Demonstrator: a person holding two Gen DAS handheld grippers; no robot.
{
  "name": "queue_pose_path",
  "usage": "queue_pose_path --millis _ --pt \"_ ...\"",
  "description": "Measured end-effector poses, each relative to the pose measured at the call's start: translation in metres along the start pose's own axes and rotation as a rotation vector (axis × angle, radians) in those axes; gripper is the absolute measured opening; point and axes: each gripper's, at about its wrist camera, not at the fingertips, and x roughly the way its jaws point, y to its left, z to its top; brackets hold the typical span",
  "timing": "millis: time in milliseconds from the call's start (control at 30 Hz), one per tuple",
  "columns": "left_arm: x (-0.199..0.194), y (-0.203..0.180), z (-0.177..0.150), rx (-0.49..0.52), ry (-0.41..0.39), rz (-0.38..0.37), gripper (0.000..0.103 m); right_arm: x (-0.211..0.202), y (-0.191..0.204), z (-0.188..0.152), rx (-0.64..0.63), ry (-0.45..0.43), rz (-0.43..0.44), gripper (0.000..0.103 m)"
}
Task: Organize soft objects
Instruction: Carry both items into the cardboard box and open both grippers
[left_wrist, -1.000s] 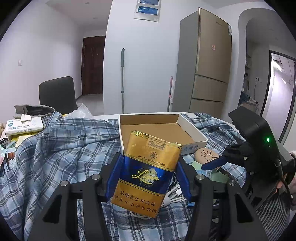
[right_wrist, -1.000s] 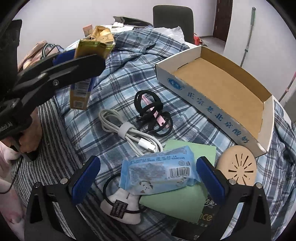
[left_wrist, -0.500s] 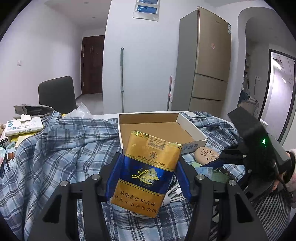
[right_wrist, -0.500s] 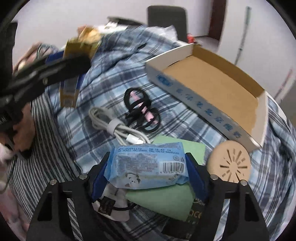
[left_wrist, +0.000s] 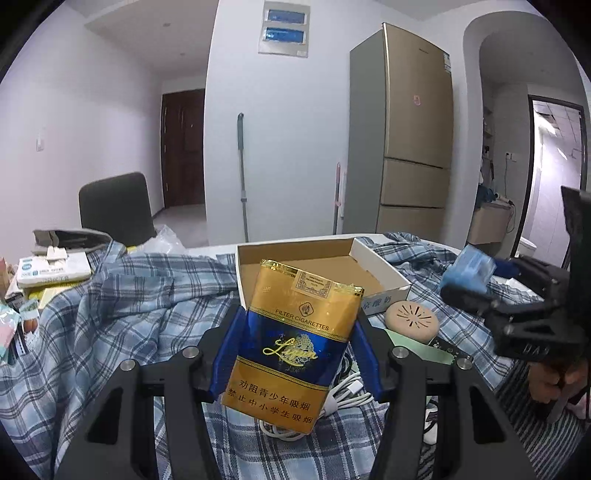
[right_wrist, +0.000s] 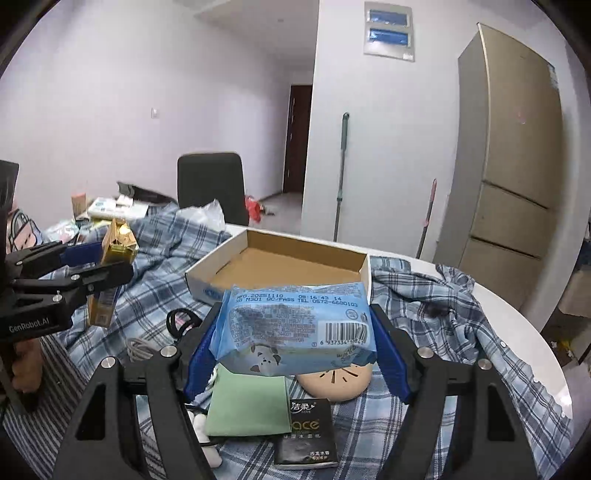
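- A blue plaid shirt (right_wrist: 443, 317) is spread across the table, under everything else.
- An open cardboard box (right_wrist: 284, 266) sits on it, beyond both grippers.
- The right gripper (right_wrist: 295, 332) is clamped on a blue tissue pack (right_wrist: 295, 325), held in the air above a green cloth (right_wrist: 247, 402) and a round beige disc (right_wrist: 336, 380).
- The left gripper (left_wrist: 291, 350) grips a gold-and-blue cigarette pack (left_wrist: 295, 339) upright (soft pack, crumpled foil top), raised over a white cable (left_wrist: 347, 398).
- A black packet (right_wrist: 306, 435) lies beside the green cloth, possibly tissues; its print is small.
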Motion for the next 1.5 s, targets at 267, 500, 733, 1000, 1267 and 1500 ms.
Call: queue_pose_path --millis 267,500,733,1000,1267,1500 --pt "-0.039 -0.006 0.027 0.025 -0.108 0.030 0.059 -0.016 -0.008 0.005 0.037 -0.089 -0.028 0.073" --pt "-0.042 -0.011 0.082 0.045 -0.123 0.053 0.059 -0.034 -0.021 0.050 0.067 -0.182 -0.032 0.074" --pt "-0.007 -0.006 0.137 -0.003 -0.149 0.064 0.059 -0.026 -0.033 0.115 0.095 -0.257 -0.079 0.074" --pt "0.079 0.001 0.154 -0.033 -0.030 0.040 0.059 0.024 -0.053 0.139 0.195 -0.213 -0.089 0.074" --pt "0.147 0.013 0.116 -0.035 0.141 0.063 0.059 0.102 -0.066 0.090 0.206 -0.008 -0.066 0.074" --pt "0.176 0.012 0.090 -0.013 0.247 0.055 0.063 0.150 -0.065 0.065 0.168 0.128 -0.031 0.074"
